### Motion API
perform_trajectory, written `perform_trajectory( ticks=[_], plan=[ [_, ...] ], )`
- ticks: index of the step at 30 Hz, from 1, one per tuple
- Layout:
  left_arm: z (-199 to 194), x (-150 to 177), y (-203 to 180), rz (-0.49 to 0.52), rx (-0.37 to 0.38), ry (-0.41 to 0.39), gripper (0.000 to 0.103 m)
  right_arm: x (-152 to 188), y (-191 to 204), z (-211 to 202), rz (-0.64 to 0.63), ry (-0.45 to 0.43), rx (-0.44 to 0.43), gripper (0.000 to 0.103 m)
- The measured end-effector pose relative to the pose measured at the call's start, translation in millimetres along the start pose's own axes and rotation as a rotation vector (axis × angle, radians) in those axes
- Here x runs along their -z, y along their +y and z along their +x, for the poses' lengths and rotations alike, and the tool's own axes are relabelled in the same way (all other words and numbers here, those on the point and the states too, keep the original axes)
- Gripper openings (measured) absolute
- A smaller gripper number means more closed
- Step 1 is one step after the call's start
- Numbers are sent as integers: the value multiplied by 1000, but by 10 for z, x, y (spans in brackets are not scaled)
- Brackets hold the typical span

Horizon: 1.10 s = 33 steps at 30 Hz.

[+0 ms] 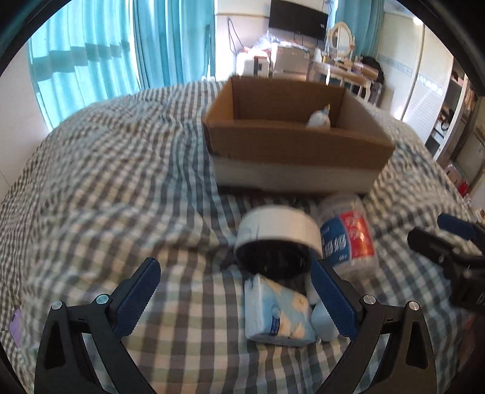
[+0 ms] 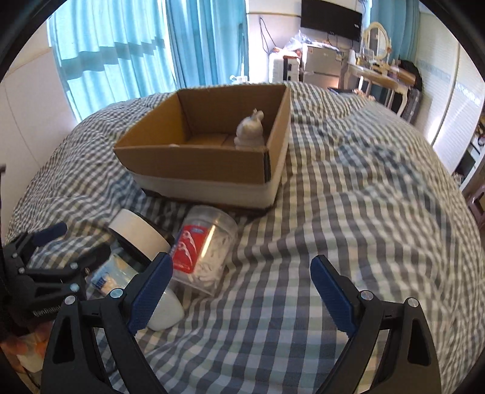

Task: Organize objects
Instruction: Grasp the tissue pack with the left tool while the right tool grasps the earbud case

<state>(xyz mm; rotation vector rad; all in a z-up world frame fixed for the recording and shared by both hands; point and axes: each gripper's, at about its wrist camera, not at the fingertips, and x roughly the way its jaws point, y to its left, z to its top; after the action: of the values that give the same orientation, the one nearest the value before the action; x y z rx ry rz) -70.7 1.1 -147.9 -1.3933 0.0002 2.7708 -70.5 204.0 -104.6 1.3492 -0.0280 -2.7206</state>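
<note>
An open cardboard box (image 1: pixel 291 142) stands on the checked bed, with a small white figurine (image 1: pixel 319 118) inside; the box (image 2: pixel 200 163) and figurine (image 2: pixel 250 130) also show in the right wrist view. In front of it lie a tape roll (image 1: pixel 277 239), a clear tub of floss picks (image 1: pixel 348 236), a blue tissue pack (image 1: pixel 277 312) and a white rounded object (image 2: pixel 166 309). My left gripper (image 1: pixel 236 297) is open and empty, with the tissue pack between its fingers. My right gripper (image 2: pixel 239 291) is open and empty, just right of the tub (image 2: pixel 203 248) and tape roll (image 2: pixel 139 233).
The checked bedspread (image 2: pixel 348 227) covers the whole bed. Teal curtains (image 1: pixel 121 51) hang behind at the left. A dressing table with a mirror (image 2: pixel 377 60), a TV (image 2: pixel 330 18) and cluttered furniture stand at the far wall.
</note>
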Motion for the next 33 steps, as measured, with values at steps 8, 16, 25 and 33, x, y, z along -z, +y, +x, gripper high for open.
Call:
perform_trajectory(
  ticks=[8, 16, 25, 33],
  plan=[
    [238, 230, -73, 34, 91, 88, 85, 55, -36, 4, 26, -2, -26, 93],
    [312, 301, -298, 120, 139, 149, 56, 58, -55, 13, 49, 5, -43, 92],
    [310, 302, -306, 100, 156, 175, 40, 93, -20, -8, 35, 7, -44, 92],
    [-183, 195, -57, 12, 171, 73, 23, 156, 188, 64, -18, 50, -72, 92]
  ],
)
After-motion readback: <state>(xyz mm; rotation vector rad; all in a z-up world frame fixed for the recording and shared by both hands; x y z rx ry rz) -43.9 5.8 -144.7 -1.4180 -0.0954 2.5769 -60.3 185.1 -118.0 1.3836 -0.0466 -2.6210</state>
